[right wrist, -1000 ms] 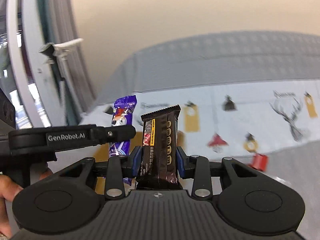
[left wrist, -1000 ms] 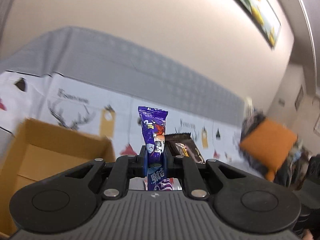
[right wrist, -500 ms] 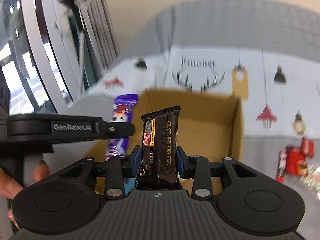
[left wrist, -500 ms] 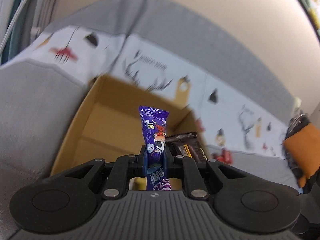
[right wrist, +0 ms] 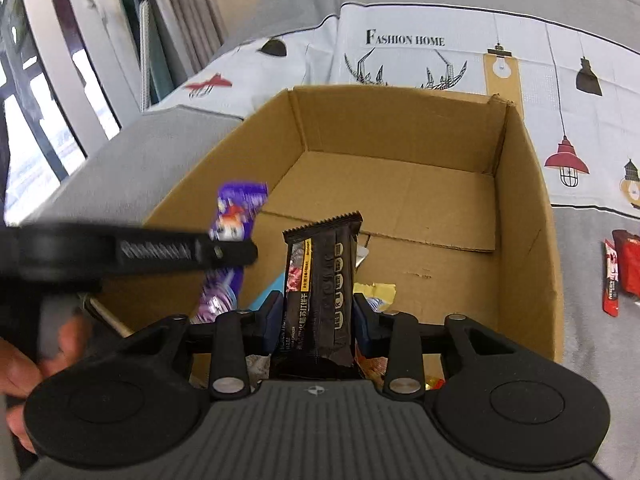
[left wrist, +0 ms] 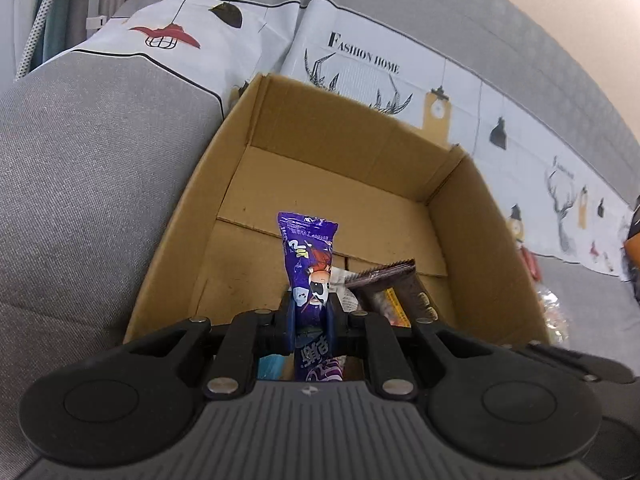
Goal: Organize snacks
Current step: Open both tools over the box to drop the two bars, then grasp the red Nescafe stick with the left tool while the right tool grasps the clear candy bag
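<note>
An open cardboard box [left wrist: 340, 136] stands on a grey sofa, and both grippers hang over its near end. My left gripper [left wrist: 311, 312] is shut on a purple snack packet [left wrist: 308, 256] that stands upright. My right gripper [right wrist: 318, 312] holds a dark brown snack bar [right wrist: 324, 264] upright between its pads; its jaws are opening and the pads still touch the wrapper. In the right wrist view the left gripper [right wrist: 228, 248] and its purple packet [right wrist: 236, 216] show blurred to the left, over the box [right wrist: 400, 128]. The dark bar [left wrist: 394, 288] also shows in the left wrist view.
Several wrapped snacks, one yellow [right wrist: 376, 292], lie on the box floor near my fingers. Red packets [right wrist: 620, 272] lie on the sofa seat to the right of the box. A grey sofa arm [left wrist: 80, 160] rises on the left. A person's hand [right wrist: 16, 364] holds the left gripper.
Both grippers have come down and tipped forward, from facing the sofa back to hanging over the open box. Each still carries its snack.
</note>
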Available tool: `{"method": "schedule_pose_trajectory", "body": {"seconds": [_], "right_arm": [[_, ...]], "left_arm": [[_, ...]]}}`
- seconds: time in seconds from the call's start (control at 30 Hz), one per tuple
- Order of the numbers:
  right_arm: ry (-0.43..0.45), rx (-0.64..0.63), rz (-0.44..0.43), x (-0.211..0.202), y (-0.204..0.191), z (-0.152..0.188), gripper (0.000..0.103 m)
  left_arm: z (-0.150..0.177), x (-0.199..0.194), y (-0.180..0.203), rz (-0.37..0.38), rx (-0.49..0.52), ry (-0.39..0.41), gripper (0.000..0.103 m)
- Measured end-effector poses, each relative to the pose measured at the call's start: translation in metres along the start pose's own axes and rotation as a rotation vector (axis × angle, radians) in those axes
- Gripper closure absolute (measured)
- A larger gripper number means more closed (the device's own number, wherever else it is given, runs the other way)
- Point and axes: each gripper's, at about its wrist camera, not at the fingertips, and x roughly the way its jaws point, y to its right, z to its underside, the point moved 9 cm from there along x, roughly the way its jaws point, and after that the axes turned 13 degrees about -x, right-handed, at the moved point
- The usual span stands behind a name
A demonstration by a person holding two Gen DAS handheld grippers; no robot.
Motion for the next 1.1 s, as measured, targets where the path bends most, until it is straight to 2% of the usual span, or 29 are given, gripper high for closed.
{"method": "schedule_pose_trajectory", "body": {"seconds": [0.03,0.07,0.1,0.13,0.17,0.37,0.47,0.53,0.63,0.8,0.87,0.97,1.1], "right_arm": [[0.016,0.015,0.004,-0.003,0.004,-0.001,0.054],[0.029,0.027,0.001,-0.007,0.007,-0.002,0.048],[0.044,0.037,-0.001,-0.012,0.012,-0.003,0.038],[0.063,0.045,0.000,-0.020,0.018,-0.004,0.031],[0.080,0.052,0.001,-0.028,0.024,-0.004,0.029],[0.210,0.140,0.026,-0.089,0.080,0.006,0.017],[0.264,0.186,0.065,-0.118,0.118,0.022,0.013],[0.289,0.207,0.079,-0.133,0.142,0.037,0.010],[0.327,0.211,0.091,-0.150,0.173,0.060,0.006],[0.318,0.233,0.155,-0.170,0.224,0.090,0.006],[0.318,0.203,0.187,-0.176,0.244,0.095,0.005],[0.280,0.090,0.253,-0.173,0.268,0.104,0.004],[0.231,0.038,0.224,-0.157,0.299,0.116,0.004]], "left_arm": [[0.000,-0.001,0.001,-0.001,-0.005,0.002,0.082],[0.001,-0.001,0.004,-0.003,-0.012,0.001,0.061],[0.001,-0.002,0.008,-0.002,-0.018,0.000,0.046],[0.002,-0.005,0.013,0.000,-0.020,0.018,0.022],[0.002,-0.010,0.020,0.000,-0.011,0.046,0.018],[0.017,-0.032,0.081,0.031,0.058,0.112,0.017],[0.035,-0.037,0.115,0.056,0.147,0.148,0.017],[0.050,-0.035,0.140,0.081,0.202,0.140,0.017],[0.069,-0.029,0.167,0.129,0.225,0.111,0.018],[0.089,-0.023,0.221,0.187,0.322,0.114,0.019],[0.096,-0.015,0.243,0.203,0.382,0.097,0.030],[0.104,0.006,0.265,0.210,0.416,0.046,0.039],[0.111,0.046,0.287,0.180,0.427,-0.016,0.040]]}}
